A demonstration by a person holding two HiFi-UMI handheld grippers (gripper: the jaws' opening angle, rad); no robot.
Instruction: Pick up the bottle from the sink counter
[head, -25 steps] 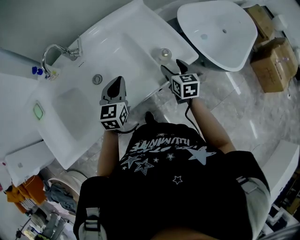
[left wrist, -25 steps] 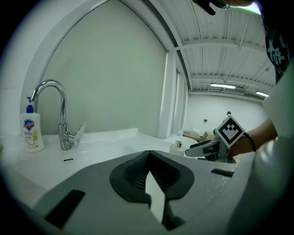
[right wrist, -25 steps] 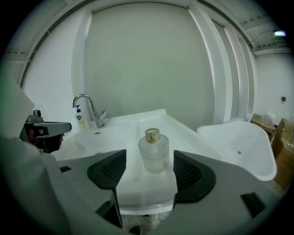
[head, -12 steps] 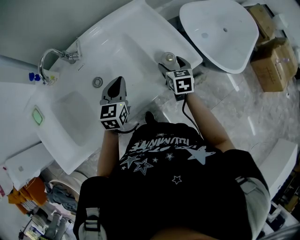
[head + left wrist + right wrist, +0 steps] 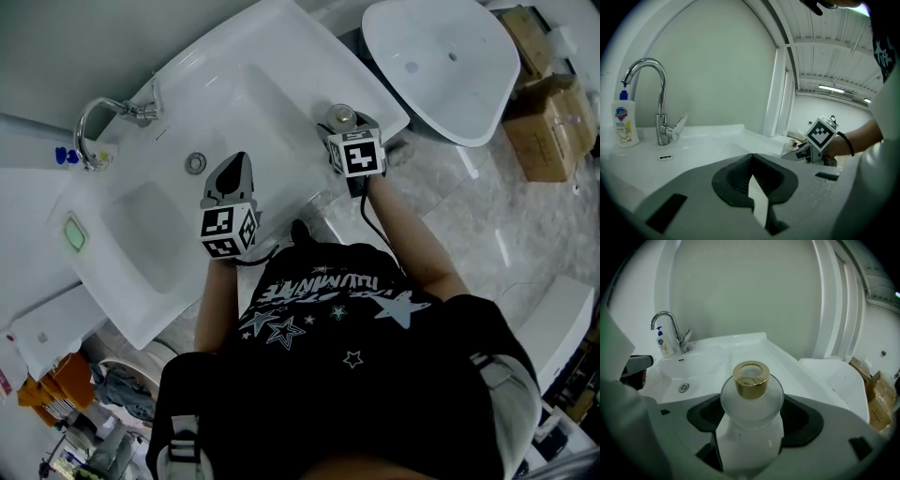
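A frosted white bottle with a gold cap is seen standing upright on the flat right-hand end of the white sink counter, close to its front edge and well apart from the faucet at the far left. The right gripper is brought in from the front and angled downward, so that the bottle's body is set squarely between its two jaws, deep in the gap, with the shoulder and cap rising above them. These jaws have just been opening and are spread as wide as they go; dark ribbed pads are seen on either side of the bottle, and no squeeze on it can be made out. The left gripper is held over the basin, just beside the drain, with its jaws pressed together and nothing between them. A soap dispenser is seen just beside the faucet.
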